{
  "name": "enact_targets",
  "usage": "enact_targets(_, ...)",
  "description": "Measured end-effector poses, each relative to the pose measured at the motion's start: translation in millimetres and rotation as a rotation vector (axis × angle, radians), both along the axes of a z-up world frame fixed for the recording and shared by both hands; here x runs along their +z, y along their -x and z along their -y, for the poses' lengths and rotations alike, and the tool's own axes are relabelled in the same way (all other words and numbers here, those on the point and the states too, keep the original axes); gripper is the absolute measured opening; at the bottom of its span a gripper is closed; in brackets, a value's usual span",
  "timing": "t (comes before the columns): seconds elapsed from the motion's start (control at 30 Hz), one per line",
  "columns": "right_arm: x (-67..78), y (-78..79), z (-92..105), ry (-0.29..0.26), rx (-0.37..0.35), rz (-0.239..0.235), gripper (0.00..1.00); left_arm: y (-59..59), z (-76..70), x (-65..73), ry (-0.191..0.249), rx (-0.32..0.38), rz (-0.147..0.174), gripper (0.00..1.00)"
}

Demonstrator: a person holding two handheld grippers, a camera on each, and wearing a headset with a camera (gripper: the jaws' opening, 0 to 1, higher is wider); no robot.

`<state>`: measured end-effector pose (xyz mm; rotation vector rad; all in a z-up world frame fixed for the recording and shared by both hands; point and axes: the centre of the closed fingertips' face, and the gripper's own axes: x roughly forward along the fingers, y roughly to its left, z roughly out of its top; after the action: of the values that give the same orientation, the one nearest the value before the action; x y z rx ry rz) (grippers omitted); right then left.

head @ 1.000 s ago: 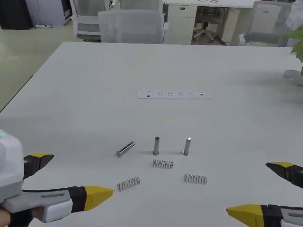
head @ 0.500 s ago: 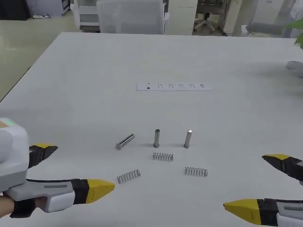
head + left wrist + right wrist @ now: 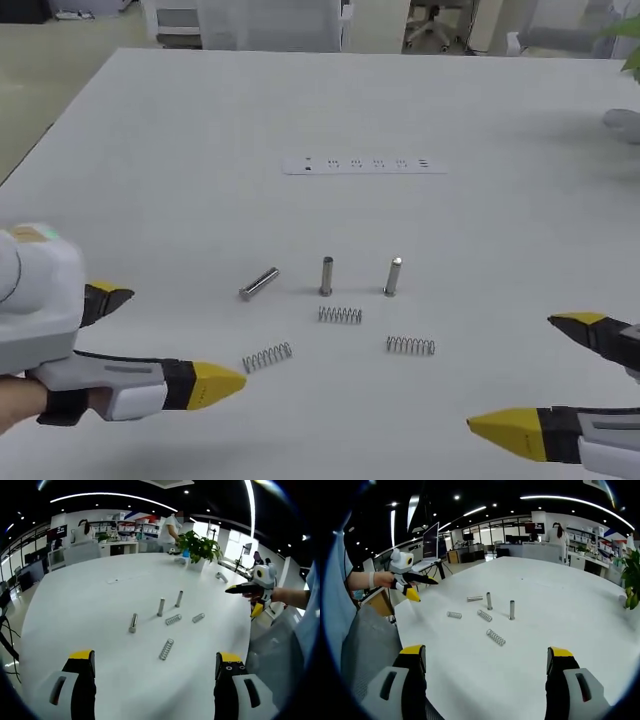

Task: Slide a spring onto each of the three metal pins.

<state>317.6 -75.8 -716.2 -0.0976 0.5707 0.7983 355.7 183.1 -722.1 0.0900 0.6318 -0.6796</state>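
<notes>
On the white table (image 3: pixel 150 150), about midway between its left and right edges and nearer the person's edge than the flat socket strip (image 3: pixel 363 164): three metal pins in a row. Leftmost pin (image 3: pixel 260 283) flat on its side, angled toward the far right corner. Middle pin (image 3: pixel 326 276) and rightmost pin (image 3: pixel 392 277) upright, near each other, not touching. Just on the near-edge side of that row, three springs, all lying flat and all apart from the pins: first spring (image 3: pixel 340 315) just beside the foot of the middle pin, second spring (image 3: pixel 410 346) closer to the near edge, in line with the rightmost pin, third spring (image 3: pixel 267 357) closer to the near edge, in line with the leftmost pin. Left gripper (image 3: pixel 182 337) hovering toward the near left corner, yellow-tipped jaws wide apart, gripping nothing, one tip near the third spring. Right gripper (image 3: pixel 511 372) toward the near right corner, jaws likewise spread wide and empty, well apart from the second spring. In each gripper view, pins and springs ahead between the spread jaws, the other gripper off to one side.
</notes>
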Motion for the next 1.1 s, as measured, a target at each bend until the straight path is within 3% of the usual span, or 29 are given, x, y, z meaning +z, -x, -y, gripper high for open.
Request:
enact_targets(0.7, -16.6, -5.0, -5.1, 0.016, 0.027, -0.036, 1.0, -32.1, 13.6, -13.7, -0.081, -0.122, -0.029, 0.97)
enact_targets(1.1, -22.3, -1.7, 0.2, 0.02, 0.016, -0.044, 1.0, -50.3, 26.5, -22.8, -0.102, -0.168, -0.042, 0.95)
